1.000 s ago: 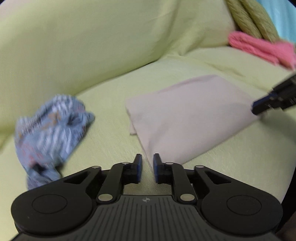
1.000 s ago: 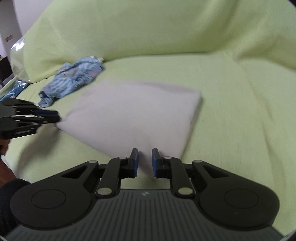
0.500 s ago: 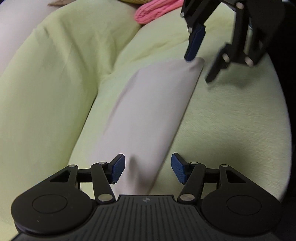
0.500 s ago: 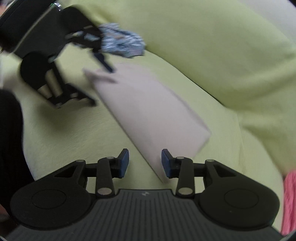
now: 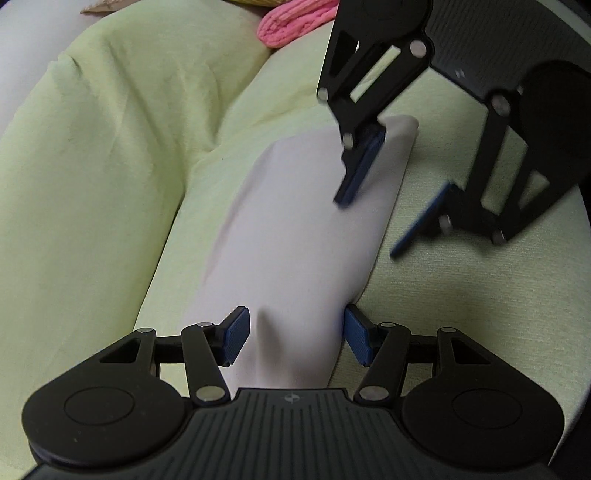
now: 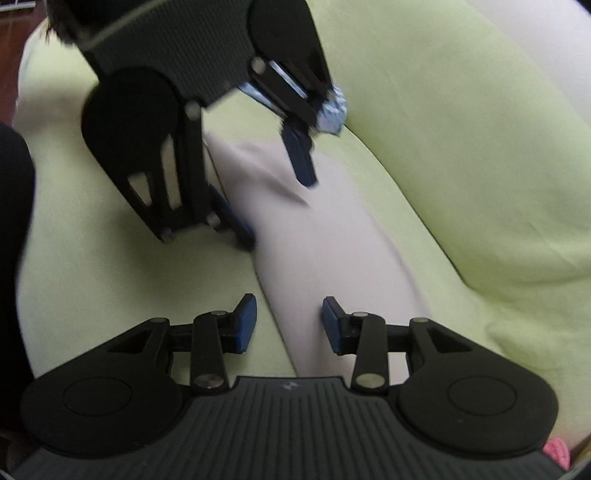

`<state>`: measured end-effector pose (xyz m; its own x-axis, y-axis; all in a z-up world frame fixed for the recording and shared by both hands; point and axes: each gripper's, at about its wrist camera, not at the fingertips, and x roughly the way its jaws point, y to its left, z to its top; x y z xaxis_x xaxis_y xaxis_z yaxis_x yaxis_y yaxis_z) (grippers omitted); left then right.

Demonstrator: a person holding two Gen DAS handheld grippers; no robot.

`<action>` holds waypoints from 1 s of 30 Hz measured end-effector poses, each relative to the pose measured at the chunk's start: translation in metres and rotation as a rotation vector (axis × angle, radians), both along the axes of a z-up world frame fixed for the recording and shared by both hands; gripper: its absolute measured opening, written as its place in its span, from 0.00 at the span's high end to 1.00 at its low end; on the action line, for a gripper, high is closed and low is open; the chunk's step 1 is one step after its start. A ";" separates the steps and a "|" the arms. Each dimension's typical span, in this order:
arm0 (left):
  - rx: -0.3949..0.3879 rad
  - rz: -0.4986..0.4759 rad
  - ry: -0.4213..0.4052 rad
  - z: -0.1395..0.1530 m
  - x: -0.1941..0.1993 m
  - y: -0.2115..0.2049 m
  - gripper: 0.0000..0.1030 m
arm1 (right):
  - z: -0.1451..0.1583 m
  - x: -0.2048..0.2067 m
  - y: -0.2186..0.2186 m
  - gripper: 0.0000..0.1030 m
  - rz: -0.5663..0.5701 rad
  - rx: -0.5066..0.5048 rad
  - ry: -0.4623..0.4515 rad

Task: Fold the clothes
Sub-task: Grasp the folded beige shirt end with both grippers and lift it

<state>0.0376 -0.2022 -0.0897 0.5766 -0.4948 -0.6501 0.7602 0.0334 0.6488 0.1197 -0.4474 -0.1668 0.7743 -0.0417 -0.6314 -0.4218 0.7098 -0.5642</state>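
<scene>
No writing reads anywhere; each gripper body carries only a small emblem, too tiny to make out. My left gripper (image 5: 293, 336) stands with its jaws apart, straddling one end of the folded pale cloth (image 5: 303, 236), pads not pressing it. My right gripper (image 6: 289, 324) has jaws parted too, less wide, over the cloth's other end (one pad above cloth, the other above the sofa). The cloth lies flat on the green sofa cover (image 5: 110, 166). Each gripper blocks part of the other's view. A pink knitted item (image 5: 295, 18) sits beyond; a blue patterned garment (image 6: 332, 110) peeks from behind my left gripper.
</scene>
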 end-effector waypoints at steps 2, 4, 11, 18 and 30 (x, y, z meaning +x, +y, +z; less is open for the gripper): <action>-0.004 0.003 0.002 -0.001 0.000 0.000 0.43 | -0.001 -0.002 -0.009 0.67 -0.023 -0.014 -0.001; -0.008 0.007 0.004 -0.003 0.000 -0.002 0.43 | -0.002 -0.004 -0.019 0.67 -0.053 -0.025 0.001; 0.011 0.024 -0.019 0.001 -0.003 -0.021 0.43 | -0.009 -0.012 -0.028 0.66 -0.075 -0.098 -0.013; 0.041 0.000 -0.071 -0.006 0.001 -0.025 0.50 | -0.014 -0.009 -0.017 0.66 -0.066 -0.137 -0.044; 0.090 0.050 -0.219 -0.026 0.035 -0.023 0.54 | -0.028 -0.019 -0.029 0.67 -0.062 -0.234 -0.072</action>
